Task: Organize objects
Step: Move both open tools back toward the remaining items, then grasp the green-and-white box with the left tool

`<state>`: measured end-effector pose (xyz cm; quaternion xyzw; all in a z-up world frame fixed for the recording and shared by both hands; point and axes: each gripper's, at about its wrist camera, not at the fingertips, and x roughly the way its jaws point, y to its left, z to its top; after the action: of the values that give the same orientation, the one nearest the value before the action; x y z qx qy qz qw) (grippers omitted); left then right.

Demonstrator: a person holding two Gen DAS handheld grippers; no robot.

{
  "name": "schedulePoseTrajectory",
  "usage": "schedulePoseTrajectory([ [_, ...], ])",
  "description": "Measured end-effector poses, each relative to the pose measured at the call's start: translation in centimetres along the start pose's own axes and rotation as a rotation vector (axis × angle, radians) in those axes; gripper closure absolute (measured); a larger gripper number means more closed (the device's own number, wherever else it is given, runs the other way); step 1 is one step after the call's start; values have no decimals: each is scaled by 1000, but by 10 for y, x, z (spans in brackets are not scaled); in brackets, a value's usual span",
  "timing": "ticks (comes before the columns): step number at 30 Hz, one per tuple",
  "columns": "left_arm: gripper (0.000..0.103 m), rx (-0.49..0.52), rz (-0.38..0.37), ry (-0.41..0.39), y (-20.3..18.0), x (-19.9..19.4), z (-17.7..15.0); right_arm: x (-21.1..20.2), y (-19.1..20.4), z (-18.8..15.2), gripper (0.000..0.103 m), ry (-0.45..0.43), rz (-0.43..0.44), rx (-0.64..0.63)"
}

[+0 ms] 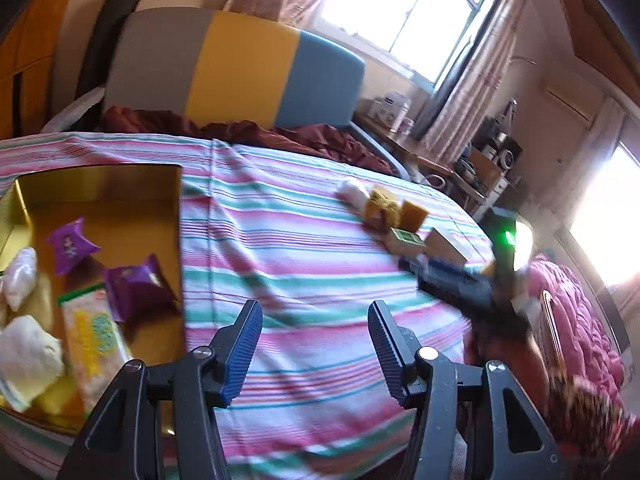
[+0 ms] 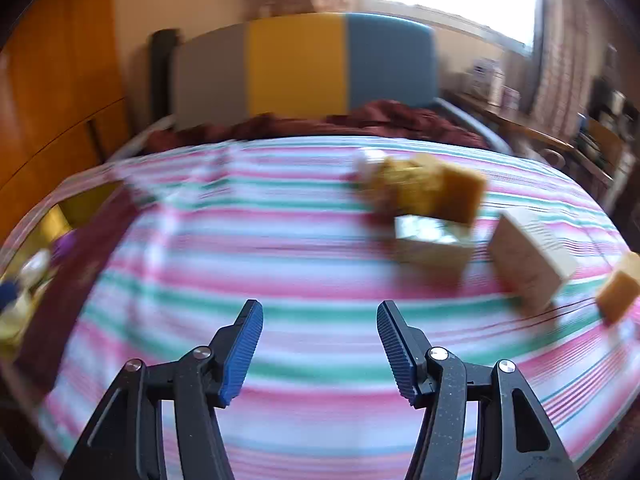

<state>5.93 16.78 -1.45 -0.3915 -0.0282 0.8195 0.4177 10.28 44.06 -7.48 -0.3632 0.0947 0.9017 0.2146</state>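
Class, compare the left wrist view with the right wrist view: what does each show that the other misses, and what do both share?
Only the left wrist view shows the gold box's inside clearly, with two purple packets and white pouches, plus the right gripper reaching in. Only the right wrist view shows a tan block at the far right. Both share the striped sheet, the headboard and the pile of small boxes.

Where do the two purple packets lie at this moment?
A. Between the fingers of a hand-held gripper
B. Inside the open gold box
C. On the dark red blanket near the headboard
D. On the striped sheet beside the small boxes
B: the left wrist view shows both purple packets on the floor of the open gold box, among white packets.
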Motion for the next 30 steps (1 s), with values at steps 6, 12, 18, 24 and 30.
schedulePoseTrajectory([
  [6,47,-2,-7,46,-14,9,-12,41,-77,43,35,16,-121,73],
  [12,47,4,17,75,-18,16,-18,78,-110,62,35,88,19,131],
  [18,47,3,17,87,-23,25,-17,57,-61,36,34,81,262,73],
  [24,47,-5,20,111,-26,33,-19,17,-26,3,34,16,339,-35],
  [30,47,-25,14,129,-33,44,-12,21,-59,11,33,-29,57,-28],
])
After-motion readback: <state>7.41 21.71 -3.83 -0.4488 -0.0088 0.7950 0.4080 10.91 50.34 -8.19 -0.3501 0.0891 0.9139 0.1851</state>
